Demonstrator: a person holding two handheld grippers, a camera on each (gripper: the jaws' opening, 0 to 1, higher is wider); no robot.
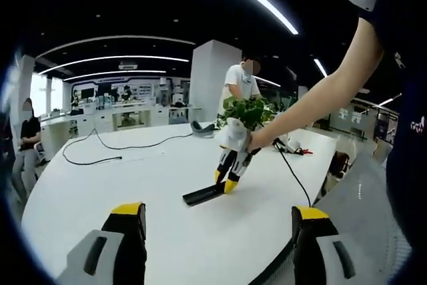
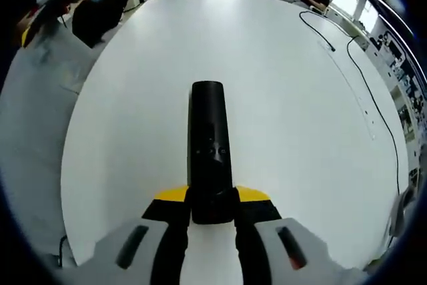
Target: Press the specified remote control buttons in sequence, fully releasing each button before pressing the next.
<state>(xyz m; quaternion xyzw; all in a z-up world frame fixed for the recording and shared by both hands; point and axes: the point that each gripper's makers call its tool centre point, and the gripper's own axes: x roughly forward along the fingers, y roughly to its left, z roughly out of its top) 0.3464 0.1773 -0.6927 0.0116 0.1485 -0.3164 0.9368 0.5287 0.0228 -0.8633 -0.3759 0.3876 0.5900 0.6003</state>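
In the left gripper view the left gripper (image 1: 218, 228) hung over the near edge of the white surface (image 1: 133, 178), its two yellow-tipped fingers (image 1: 127, 215) spread wide apart with nothing between them. Further in, near the middle of the surface, lay the black remote control (image 1: 202, 195), flat on its back, and the right gripper (image 1: 227, 183), held by a person's hand (image 1: 257, 139), came down on one end of it, the tips at either side of the narrow body. A black cable (image 1: 100, 155) trailed across the far left of the surface and a potted plant (image 1: 247, 111) stood behind the hand. In the right gripper view the remote control (image 2: 209, 145) ran straight away from the camera, its near end pinched between the right gripper's (image 2: 212, 206) fingers (image 2: 172, 197), which were closed on its long sides. The remote looked light, stiff and smooth, a hard plastic bar likely to skate on the glossy surface if pushed from above, so a hold across the narrow sides at the end, clear of the buttons, seemed the sound one. A few small buttons showed on its face, but no brand, label or lettering could be read on it.
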